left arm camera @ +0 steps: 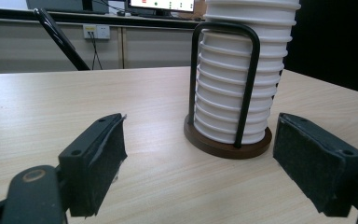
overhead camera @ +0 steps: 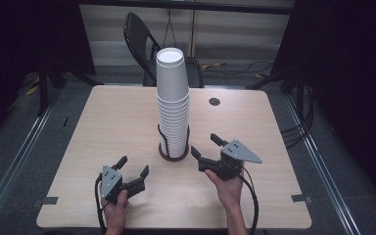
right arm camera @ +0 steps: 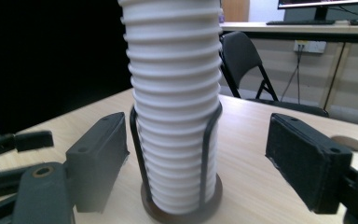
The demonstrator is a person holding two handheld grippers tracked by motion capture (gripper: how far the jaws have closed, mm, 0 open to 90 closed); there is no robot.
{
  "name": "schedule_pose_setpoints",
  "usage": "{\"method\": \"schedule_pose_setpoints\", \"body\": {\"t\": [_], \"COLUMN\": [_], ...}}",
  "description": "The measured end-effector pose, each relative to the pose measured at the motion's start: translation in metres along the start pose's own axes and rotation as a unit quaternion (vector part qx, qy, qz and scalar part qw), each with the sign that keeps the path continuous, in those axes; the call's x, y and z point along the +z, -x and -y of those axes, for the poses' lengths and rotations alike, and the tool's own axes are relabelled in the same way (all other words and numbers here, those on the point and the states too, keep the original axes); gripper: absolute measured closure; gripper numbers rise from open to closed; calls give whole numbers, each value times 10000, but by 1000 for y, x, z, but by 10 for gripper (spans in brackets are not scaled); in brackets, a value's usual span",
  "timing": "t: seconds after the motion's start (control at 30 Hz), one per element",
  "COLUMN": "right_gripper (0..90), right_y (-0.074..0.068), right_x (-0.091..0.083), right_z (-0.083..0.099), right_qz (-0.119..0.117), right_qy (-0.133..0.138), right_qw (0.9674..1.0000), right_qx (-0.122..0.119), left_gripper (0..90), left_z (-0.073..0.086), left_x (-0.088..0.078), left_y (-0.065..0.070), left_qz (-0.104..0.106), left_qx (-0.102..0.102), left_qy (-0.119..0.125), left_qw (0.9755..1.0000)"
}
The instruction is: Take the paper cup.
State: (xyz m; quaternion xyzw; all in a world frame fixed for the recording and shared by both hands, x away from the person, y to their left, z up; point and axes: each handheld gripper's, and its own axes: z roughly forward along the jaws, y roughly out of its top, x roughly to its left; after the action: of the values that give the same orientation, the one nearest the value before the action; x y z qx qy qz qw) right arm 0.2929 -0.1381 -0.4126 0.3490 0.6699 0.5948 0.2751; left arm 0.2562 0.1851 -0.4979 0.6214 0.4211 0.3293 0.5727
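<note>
On the table, both the left gripper and right gripper, jaws apart and empty, flank the cup stack, probably so either can reach it.

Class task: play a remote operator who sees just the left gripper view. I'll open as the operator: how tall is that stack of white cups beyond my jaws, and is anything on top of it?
Observer: In the high view the cup stack rises well above both grippers, and its top cup is upside down, flat base up, with nothing on it.
Operator: Where is the other gripper?
Observer: The right gripper is on the table to the right of the holder's round base, jaws open, not touching it.
Operator: Does the holder have more than one wire loop?
Observer: Yes. The right gripper view shows wire uprights on both sides of the stack.
</note>
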Motion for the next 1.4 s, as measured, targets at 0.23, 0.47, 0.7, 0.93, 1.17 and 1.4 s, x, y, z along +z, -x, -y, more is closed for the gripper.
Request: {"method": "schedule_pose_setpoints", "body": {"t": [0.23, 0.47, 0.7, 0.93, 1.17, 1.4], "right_gripper": [231, 174, 138, 141, 140, 136], "right_y": [1, 3, 6, 7, 7, 7], "right_x": [4, 9, 15, 23, 32, 41], "right_z": [-18, -39, -63, -88, -109, -128], "right_qz": [-122, -327, -472, -655, -800, -961], "right_qy": [70, 176, 297, 336, 395, 391], "right_qw": [9999, 9992, 9983, 9973, 9960, 9946], "right_qx": [5, 176, 160, 79, 17, 17], "left_gripper": [167, 167, 167, 167, 167, 167], "left_z": [0, 0, 0, 0, 0, 0], "left_x": [0, 0, 0, 0, 0, 0], "left_y": [0, 0, 0, 0, 0, 0], "left_qz": [24, 25, 29, 26, 19, 24], "left_qx": [23, 27, 31, 32, 6, -7], "left_qy": [-26, -30, -35, -35, -15, -13], "left_qw": [10000, 10000, 10000, 10000, 10000, 10000]}}
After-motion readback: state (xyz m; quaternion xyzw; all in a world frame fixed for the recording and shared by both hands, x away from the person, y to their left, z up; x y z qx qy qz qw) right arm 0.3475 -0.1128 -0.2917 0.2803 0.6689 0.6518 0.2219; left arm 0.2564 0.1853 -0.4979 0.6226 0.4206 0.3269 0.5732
